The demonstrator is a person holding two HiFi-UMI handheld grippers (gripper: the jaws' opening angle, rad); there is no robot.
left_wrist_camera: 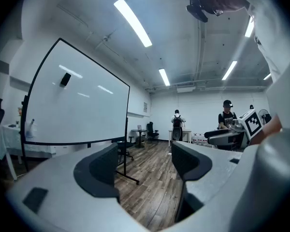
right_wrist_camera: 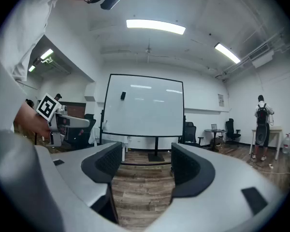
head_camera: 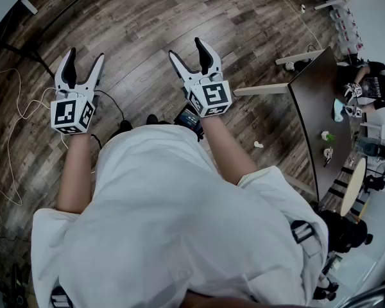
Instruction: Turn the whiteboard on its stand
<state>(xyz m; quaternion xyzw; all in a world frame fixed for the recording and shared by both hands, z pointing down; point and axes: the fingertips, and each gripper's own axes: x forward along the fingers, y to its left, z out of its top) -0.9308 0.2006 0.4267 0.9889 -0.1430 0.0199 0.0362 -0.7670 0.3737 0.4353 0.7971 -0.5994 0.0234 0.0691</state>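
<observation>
I hold both grippers out level over the wood-plank floor (head_camera: 141,37). My left gripper (head_camera: 85,59) and my right gripper (head_camera: 186,50) each have their jaws spread wide, with only floor between them. The one marking I can make out is the black-and-white square pattern on each marker cube (head_camera: 70,114).

In my right gripper view the whiteboard (right_wrist_camera: 145,105) stands upright at 12 o'clock, well apart from me, on its stand (right_wrist_camera: 156,153). In my left gripper view it slants across 10 o'clock. Its black-framed white face shows ceiling-light reflections and a small dark block (right_wrist_camera: 123,95) near the top.

Bare planks run from my jaws to the stand's foot. Office chairs (right_wrist_camera: 188,132) sit just beside the board's right edge. In the head view a dark table (head_camera: 311,101) lies at 3 o'clock.
</observation>
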